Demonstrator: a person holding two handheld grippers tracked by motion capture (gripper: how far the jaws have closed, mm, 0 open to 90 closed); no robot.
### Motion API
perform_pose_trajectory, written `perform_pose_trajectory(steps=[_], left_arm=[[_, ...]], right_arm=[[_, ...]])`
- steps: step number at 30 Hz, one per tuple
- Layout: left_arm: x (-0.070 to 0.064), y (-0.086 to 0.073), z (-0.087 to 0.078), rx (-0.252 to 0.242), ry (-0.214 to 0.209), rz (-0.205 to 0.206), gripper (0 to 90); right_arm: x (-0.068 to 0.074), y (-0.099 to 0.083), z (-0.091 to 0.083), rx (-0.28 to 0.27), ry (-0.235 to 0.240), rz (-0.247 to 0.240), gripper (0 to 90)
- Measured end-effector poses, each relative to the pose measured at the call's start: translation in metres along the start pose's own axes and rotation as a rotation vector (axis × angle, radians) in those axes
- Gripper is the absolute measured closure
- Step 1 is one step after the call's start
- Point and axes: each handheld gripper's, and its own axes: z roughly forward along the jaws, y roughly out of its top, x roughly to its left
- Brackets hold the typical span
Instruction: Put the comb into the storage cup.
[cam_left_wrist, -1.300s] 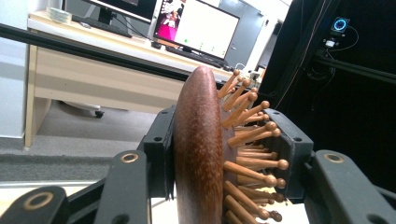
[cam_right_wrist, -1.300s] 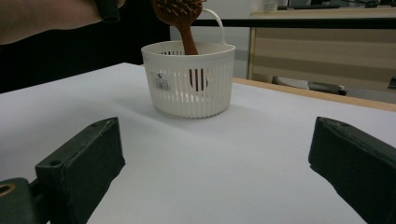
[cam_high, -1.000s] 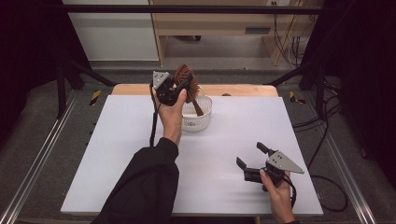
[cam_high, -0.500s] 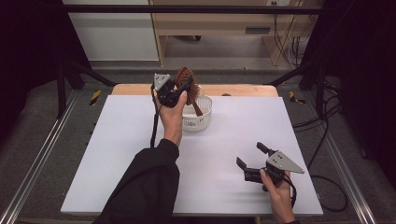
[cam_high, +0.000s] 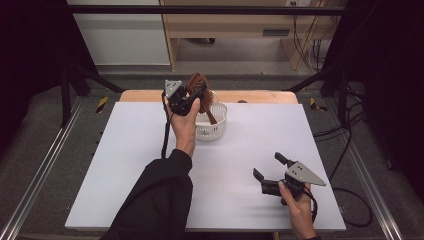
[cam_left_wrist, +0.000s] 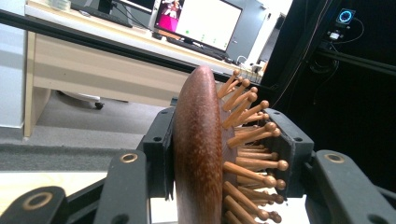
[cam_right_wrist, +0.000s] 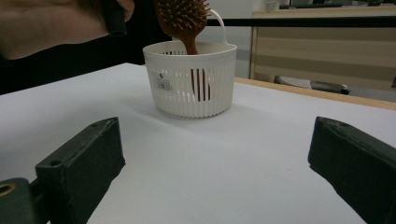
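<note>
The left gripper (cam_high: 192, 97) clamps the wooden hairbrush (cam_high: 199, 86) by its head, handle down inside the white basket (cam_high: 212, 127); the right gripper (cam_high: 270, 172) rests open, well apart.

Glossy dark wooden hairbrush (cam_left_wrist: 198, 154); ribbed white plastic basket (cam_right_wrist: 190, 79); matt tabletop (cam_high: 130, 165).

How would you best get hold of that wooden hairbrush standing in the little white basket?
By the head, from above. The hairbrush stands handle-down in the basket, so just its oval head rises clear. The left gripper grips it that way, one jaw on the smooth back, the other on the bristles.
</note>
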Motion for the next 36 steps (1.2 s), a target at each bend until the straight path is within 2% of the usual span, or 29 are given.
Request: perform_pose_trajectory(steps=[36], left_arm=[[0.0002, -0.0096, 0.0026, 0.017, -0.014, 0.005, 49.8]], right_arm=[[0.0002, -0.0003, 0.0001, 0.002, 0.004, -0.003, 4.0]])
